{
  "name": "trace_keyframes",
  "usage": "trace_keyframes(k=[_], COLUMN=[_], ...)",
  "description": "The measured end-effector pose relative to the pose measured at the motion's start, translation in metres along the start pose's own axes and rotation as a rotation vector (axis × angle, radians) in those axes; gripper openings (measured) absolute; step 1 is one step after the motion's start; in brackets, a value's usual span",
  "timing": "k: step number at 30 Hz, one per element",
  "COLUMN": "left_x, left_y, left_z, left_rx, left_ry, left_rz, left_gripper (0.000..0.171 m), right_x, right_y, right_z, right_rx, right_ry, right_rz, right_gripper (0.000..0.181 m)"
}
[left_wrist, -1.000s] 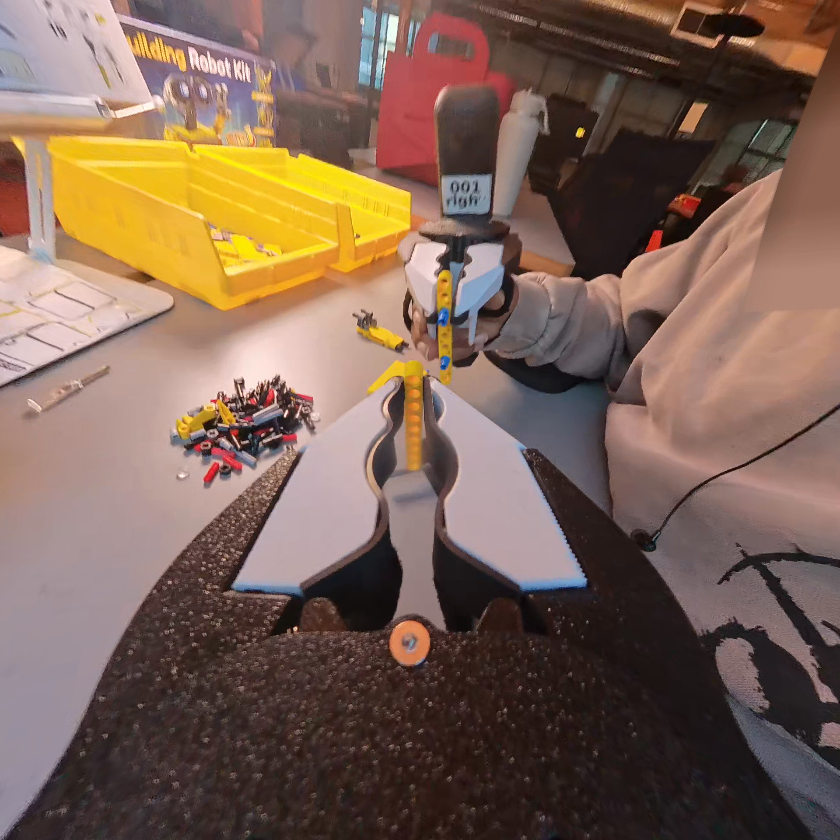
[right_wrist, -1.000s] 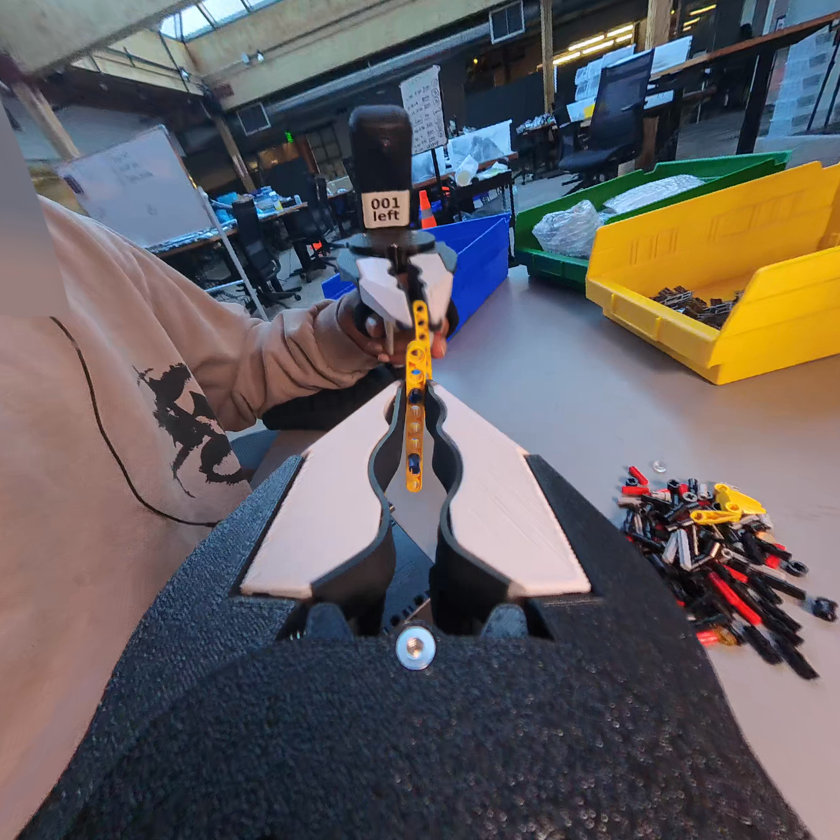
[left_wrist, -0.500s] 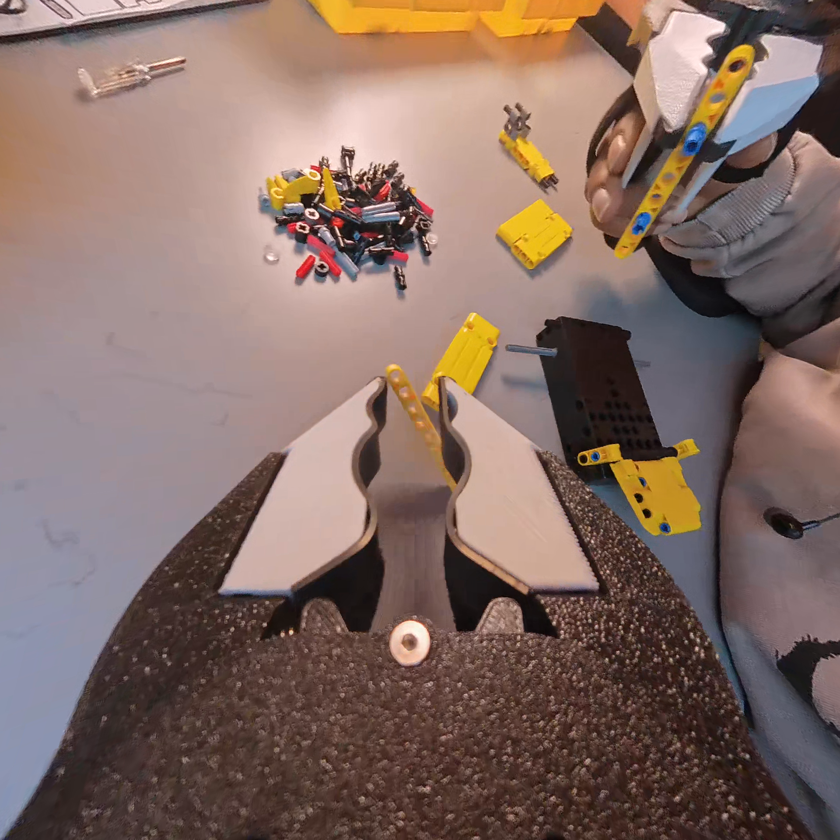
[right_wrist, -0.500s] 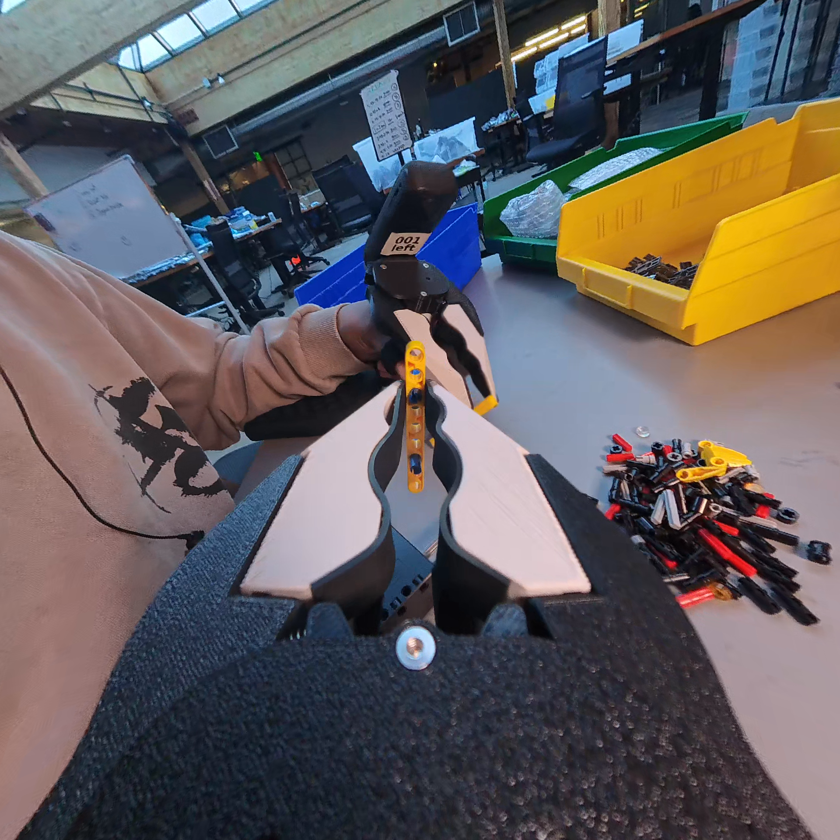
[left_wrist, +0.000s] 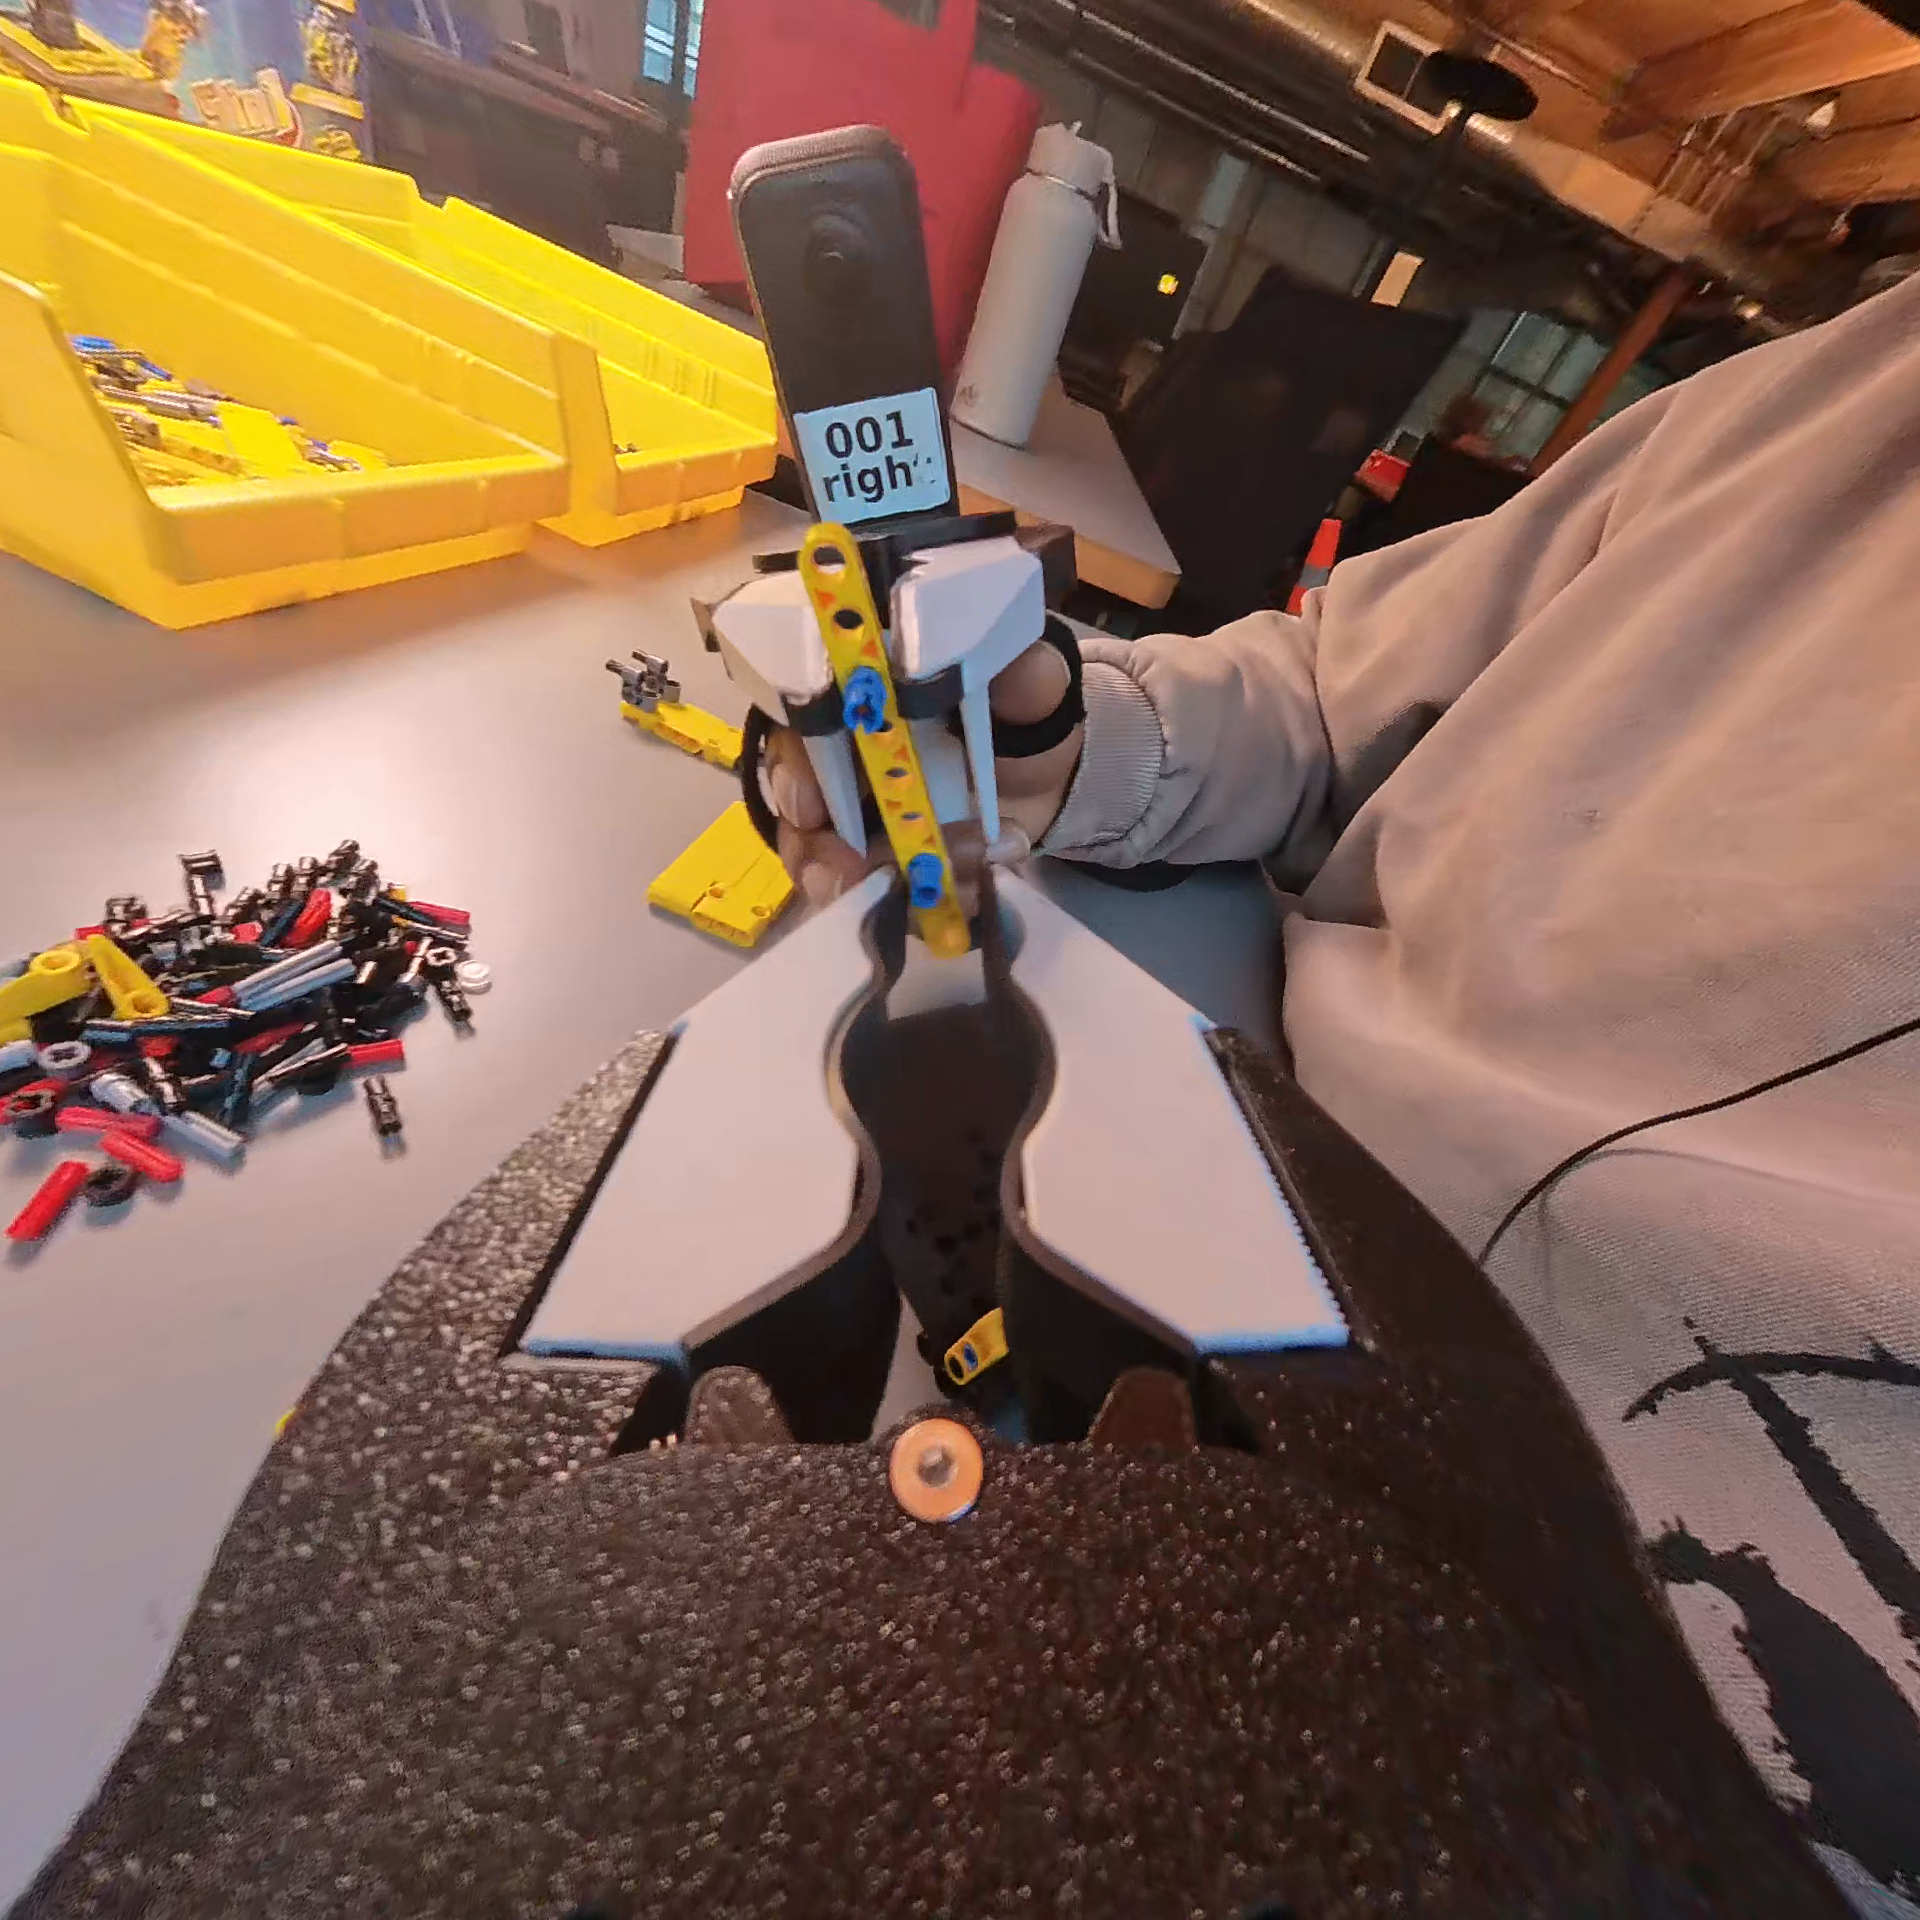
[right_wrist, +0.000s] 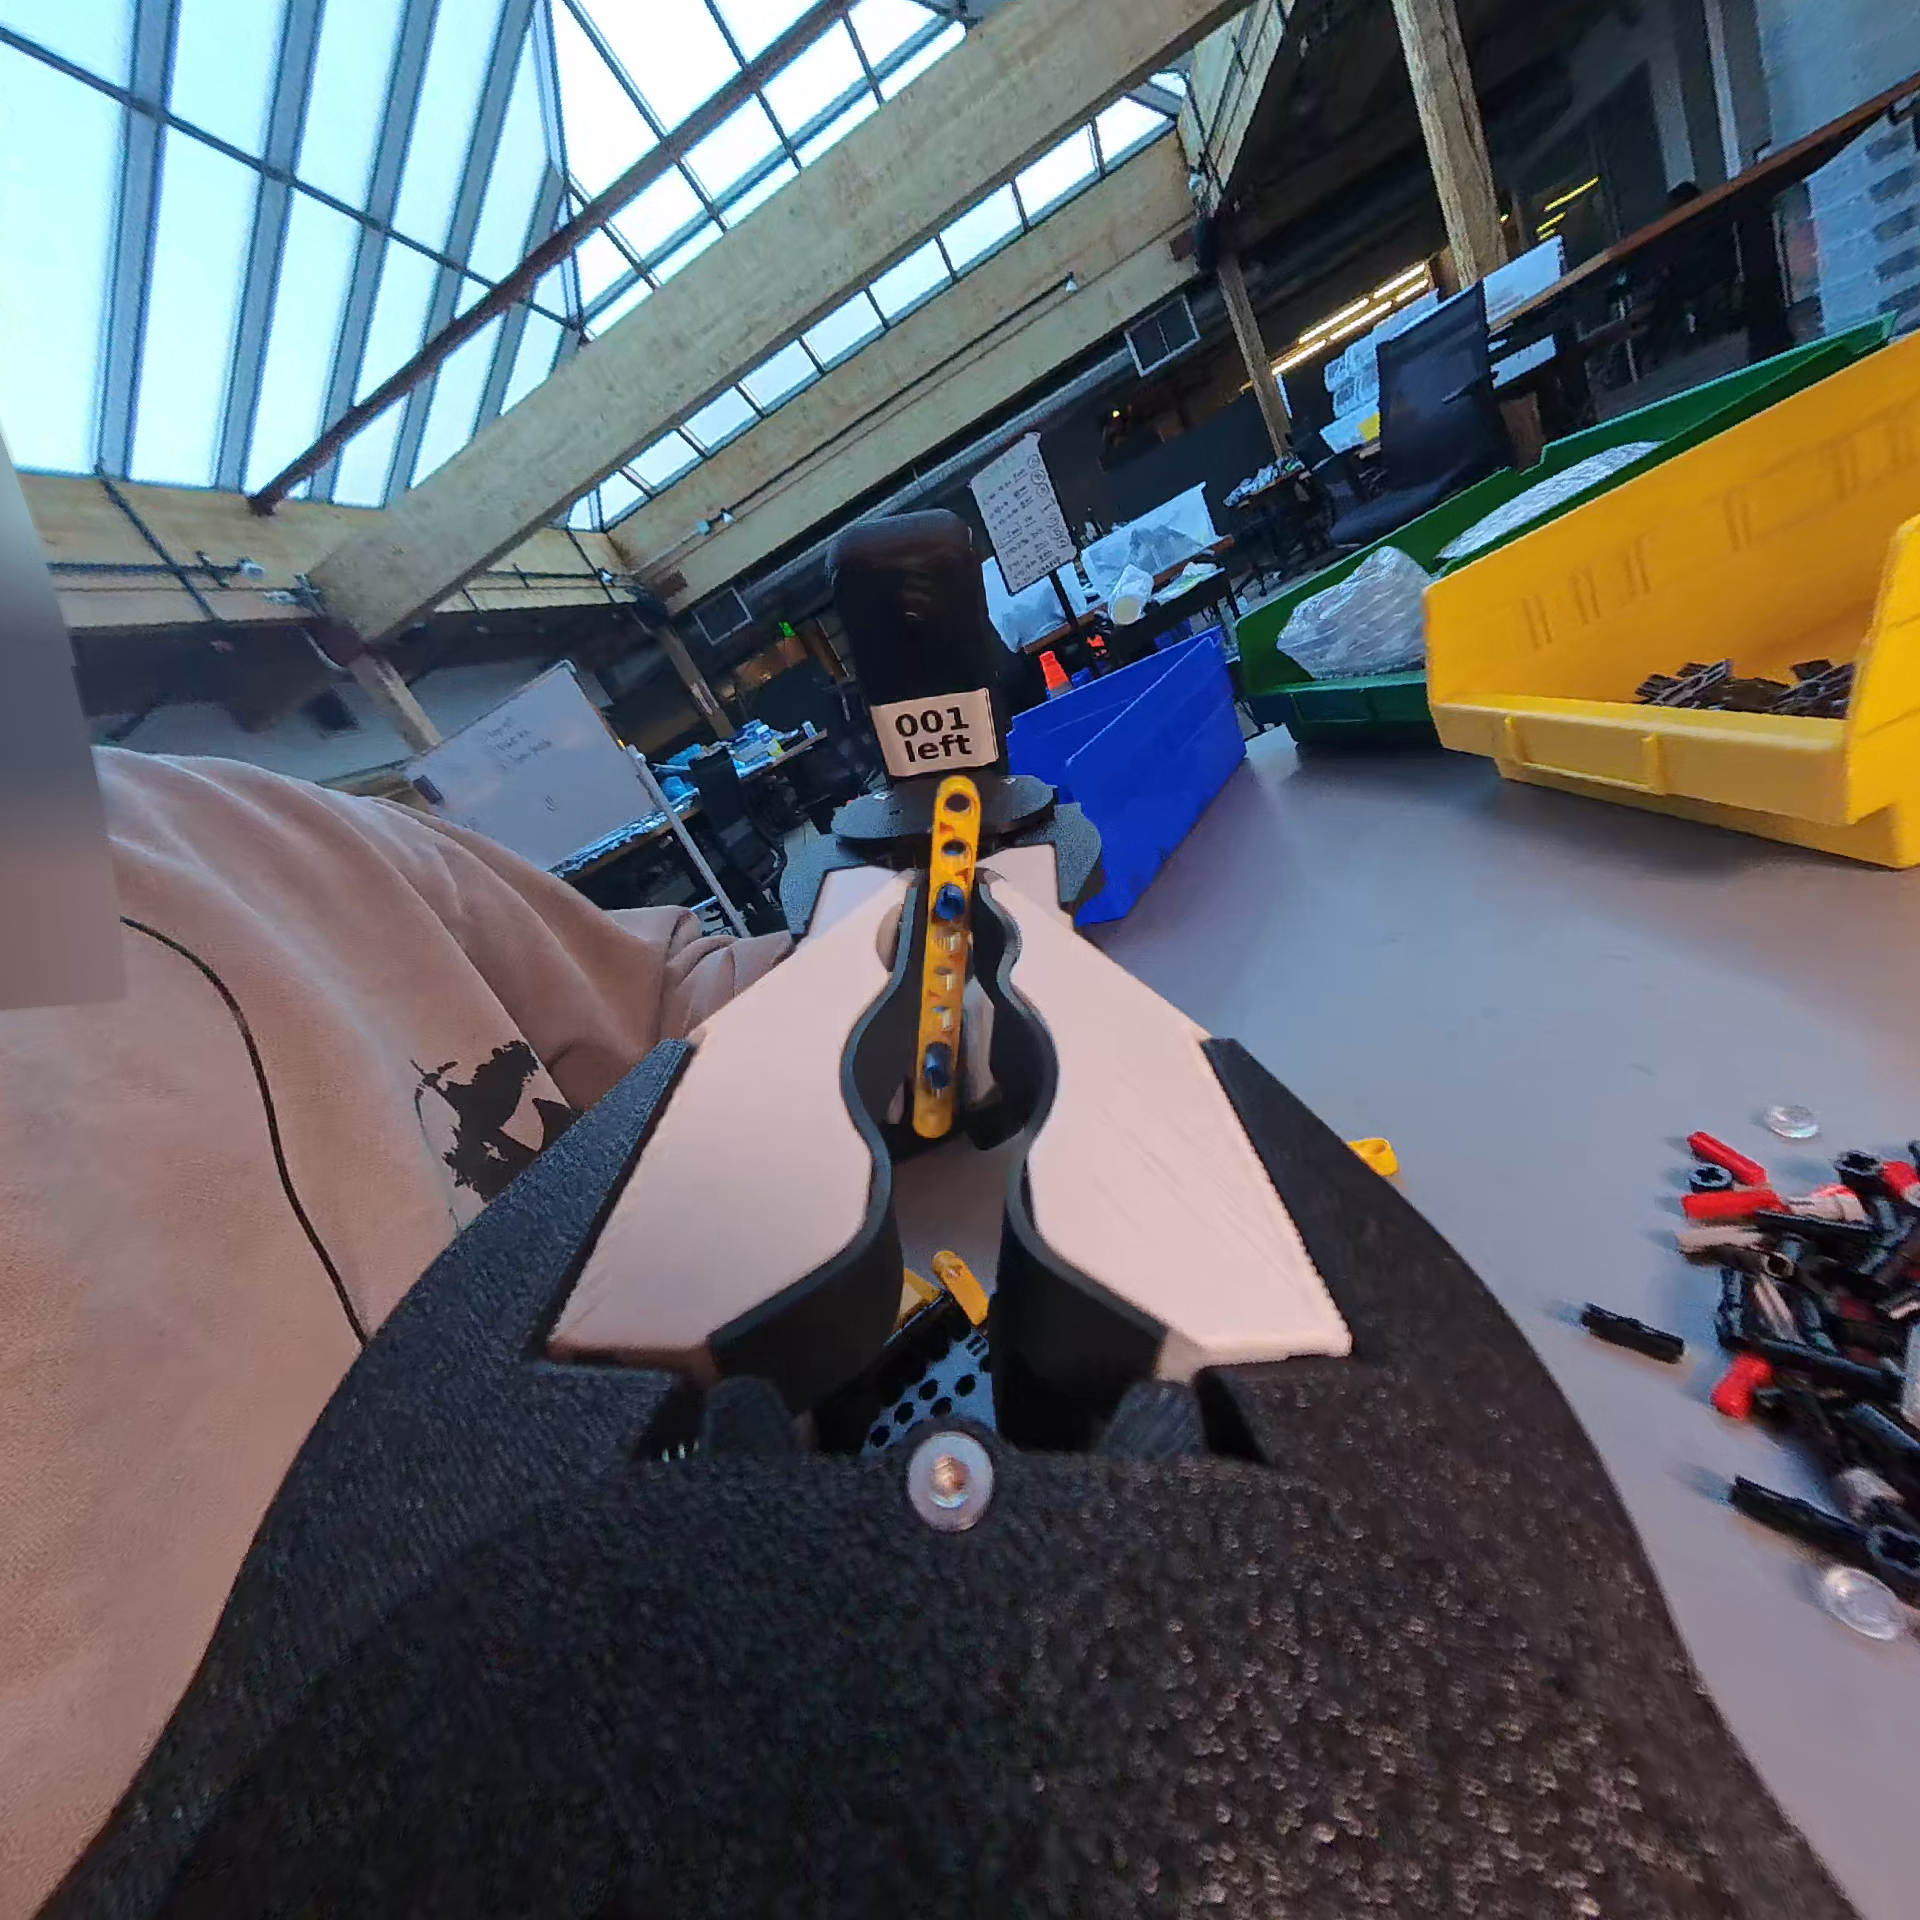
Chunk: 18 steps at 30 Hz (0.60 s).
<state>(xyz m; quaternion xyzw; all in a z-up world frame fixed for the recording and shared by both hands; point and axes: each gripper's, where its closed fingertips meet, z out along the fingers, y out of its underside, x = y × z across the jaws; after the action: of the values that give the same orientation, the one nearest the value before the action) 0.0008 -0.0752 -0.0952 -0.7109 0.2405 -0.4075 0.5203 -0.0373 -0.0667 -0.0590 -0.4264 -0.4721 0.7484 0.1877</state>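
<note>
My right gripper (right_wrist: 951, 883) is shut on a yellow beam (right_wrist: 940, 977) with two blue pins and holds it upright above the table. It also shows head-on in the left wrist view (left_wrist: 914, 821), where the beam (left_wrist: 883, 727) hangs from its white fingers. My left gripper (left_wrist: 940, 894) faces it at close range. Its jaws stand a narrow gap apart and hold nothing I can see. The beam's lower end reaches down between its tips. A black perforated block (left_wrist: 935, 1195) with a small yellow piece (left_wrist: 971, 1351) lies under both grippers; it also shows in the right wrist view (right_wrist: 925, 1392).
A pile of small black, red and grey parts (left_wrist: 208, 1018) lies on the grey table, also in the right wrist view (right_wrist: 1818, 1299). Yellow bins (left_wrist: 364, 416) stand behind. A flat yellow piece (left_wrist: 727, 873) lies near. A blue bin (right_wrist: 1132, 748) and a green bin (right_wrist: 1351, 686) stand farther off. The person's sweatshirt (left_wrist: 1558, 831) fills one side.
My left gripper has swung up from pointing at the table to face the right gripper. The yellow beam it held is no longer in its jaws. The two grippers are closer together.
</note>
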Motion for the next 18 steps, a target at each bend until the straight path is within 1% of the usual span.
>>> trace_keyframes(k=[2,5,8,11,14,16,18], left_x=[-0.004,-0.009,-0.012,-0.009,-0.009,-0.01,-0.012], left_y=[0.0,-0.005,-0.011,-0.013,-0.01,-0.006,-0.001], left_z=[-0.004,-0.015,-0.025,-0.027,-0.027,-0.029,-0.03], left_rx=[-0.005,0.027,0.053,0.056,0.026,-0.002,-0.03], left_ry=[-0.031,-0.044,-0.069,-0.065,-0.065,-0.076,-0.088], left_rz=[0.025,-0.01,0.015,0.039,0.051,0.064,0.072], left_gripper=[0.008,0.006,0.006,0.006,0.006,0.006,0.006], right_x=[-0.002,-0.001,0.002,0.001,0.001,0.001,0.001], right_y=[-0.001,-0.004,0.001,0.008,0.015,0.018,0.016], right_z=[-0.001,-0.007,-0.013,-0.016,-0.018,-0.021,-0.023], right_rx=[-0.004,-0.021,-0.093,-0.157,-0.233,-0.278,-0.296], right_ry=[-0.005,0.011,0.031,0.028,0.043,0.053,0.062], right_rz=[-0.01,-0.056,-0.115,-0.168,-0.239,-0.282,-0.308], right_gripper=[0.006,0.007,0.007,0.007,0.009,0.018,0.019])
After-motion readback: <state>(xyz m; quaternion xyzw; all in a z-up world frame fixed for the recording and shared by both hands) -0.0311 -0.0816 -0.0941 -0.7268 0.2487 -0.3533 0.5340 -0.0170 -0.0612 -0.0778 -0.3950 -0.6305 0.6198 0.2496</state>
